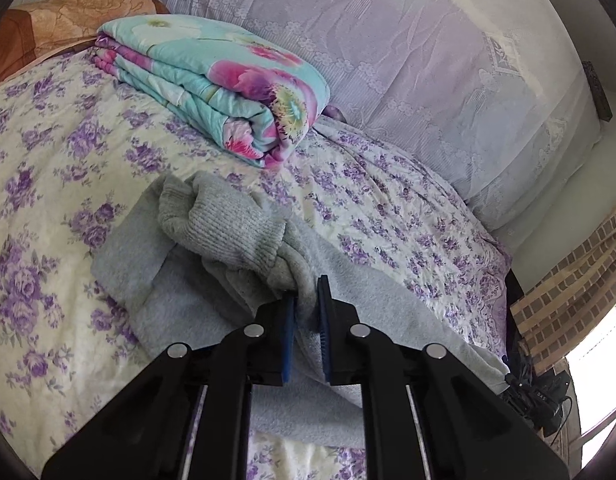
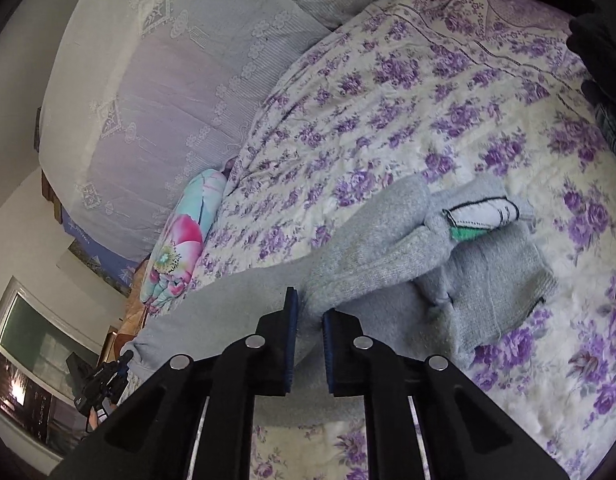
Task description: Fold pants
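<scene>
Grey pants (image 1: 212, 280) lie on the floral bed (image 1: 48, 184), waist end bunched and turned over, legs not yet stacked. The left gripper (image 1: 306, 300) and right gripper (image 2: 309, 312) each pinch a fold of cloth. Folding looks barely begun.

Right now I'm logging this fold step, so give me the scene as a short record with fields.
surface: bed with a purple-flowered quilt
garment: grey pants, partly folded, ribbed part on top
left gripper: shut on a fold of the pants
right gripper: shut on the pants
inside label: white tag showing near the waistband
nearby: folded floral blanket beyond the pants, apart from them
</scene>
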Tool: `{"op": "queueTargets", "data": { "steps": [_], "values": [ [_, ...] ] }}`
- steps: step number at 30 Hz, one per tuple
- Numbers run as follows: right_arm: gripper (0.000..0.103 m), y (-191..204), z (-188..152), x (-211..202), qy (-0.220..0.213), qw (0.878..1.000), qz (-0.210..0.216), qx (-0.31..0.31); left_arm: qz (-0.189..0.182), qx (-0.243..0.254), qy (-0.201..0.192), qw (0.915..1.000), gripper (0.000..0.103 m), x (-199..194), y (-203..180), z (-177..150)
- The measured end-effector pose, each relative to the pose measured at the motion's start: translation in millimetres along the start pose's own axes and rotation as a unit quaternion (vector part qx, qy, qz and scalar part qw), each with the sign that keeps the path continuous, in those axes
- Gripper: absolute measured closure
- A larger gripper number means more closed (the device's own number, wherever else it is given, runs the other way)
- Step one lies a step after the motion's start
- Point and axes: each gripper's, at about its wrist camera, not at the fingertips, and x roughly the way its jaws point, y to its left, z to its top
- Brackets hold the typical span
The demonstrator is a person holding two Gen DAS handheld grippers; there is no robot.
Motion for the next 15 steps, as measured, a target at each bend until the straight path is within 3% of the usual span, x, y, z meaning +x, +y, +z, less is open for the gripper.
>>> {"op": "queueTargets", "data": {
  "steps": [4, 8, 9, 11, 12, 14, 15],
  "values": [
    [0.093, 18, 53, 15, -0.014, 1.000, 0.004, -0.016, -0.001, 0.007, -0.009, 0.9999, 0.094, 18, -14, 39],
    [0.088, 47, 134, 72, -0.024, 0.998, -0.033, -0.042, 0.019, -0.010, -0.014, 0.9997, 0.094, 62, -25, 92],
    [0.082, 54, 151, 91, -0.020, 0.996, -0.061, -0.057, 0.034, -0.015, -0.008, 0.9993, 0.093, 77, -26, 102],
    [0.028, 67, 168, 112, -0.035, 0.985, -0.142, -0.091, 0.075, -0.014, 0.013, 0.9970, 0.092, 103, -26, 113],
    [0.027, 72, 167, 115, -0.048, 0.980, -0.159, -0.108, 0.085, -0.015, 0.020, 0.9961, 0.086, 109, -24, 114],
    [0.027, 77, 158, 115, -0.045, 0.980, -0.144, -0.126, 0.066, -0.016, 0.022, 0.9975, 0.074, 109, -18, 108],
    [0.027, 75, 150, 110, -0.043, 0.982, -0.134, -0.126, 0.057, -0.013, 0.014, 0.9982, 0.061, 103, -15, 104]
  ]
}}
